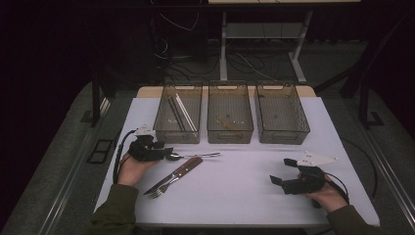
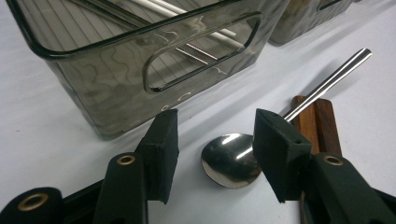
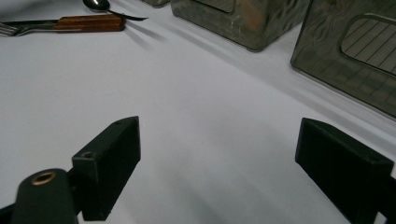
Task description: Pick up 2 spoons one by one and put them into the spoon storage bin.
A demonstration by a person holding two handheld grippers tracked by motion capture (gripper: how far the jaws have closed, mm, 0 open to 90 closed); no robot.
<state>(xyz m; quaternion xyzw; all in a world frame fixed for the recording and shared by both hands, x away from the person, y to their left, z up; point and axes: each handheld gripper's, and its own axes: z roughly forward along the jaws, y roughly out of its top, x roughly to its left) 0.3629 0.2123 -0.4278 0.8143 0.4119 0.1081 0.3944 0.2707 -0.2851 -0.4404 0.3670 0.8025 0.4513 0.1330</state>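
Observation:
A steel spoon (image 1: 195,155) lies on the white table (image 1: 235,196) in front of the left bin (image 1: 177,138). My left gripper (image 1: 166,154) sits low at the spoon's bowl. In the left gripper view the jaws (image 2: 212,135) stand apart, and the spoon's bowl (image 2: 229,158) lies between them near the right-hand pad with no pad pressing on it. A wooden-handled knife (image 1: 183,170) and a fork (image 1: 156,192) lie just beside the spoon. My right gripper (image 1: 283,171) rests at the front right of the table, open, with only bare table between its jaws (image 3: 217,154).
Three smoky clear bins stand in a row at the back. The left bin (image 2: 93,93) holds long sticks, the middle bin (image 1: 230,137) a small brownish item, and the right bin (image 1: 283,137) looks empty. The wooden handles (image 2: 317,123) lie right behind my left gripper's right-hand jaw.

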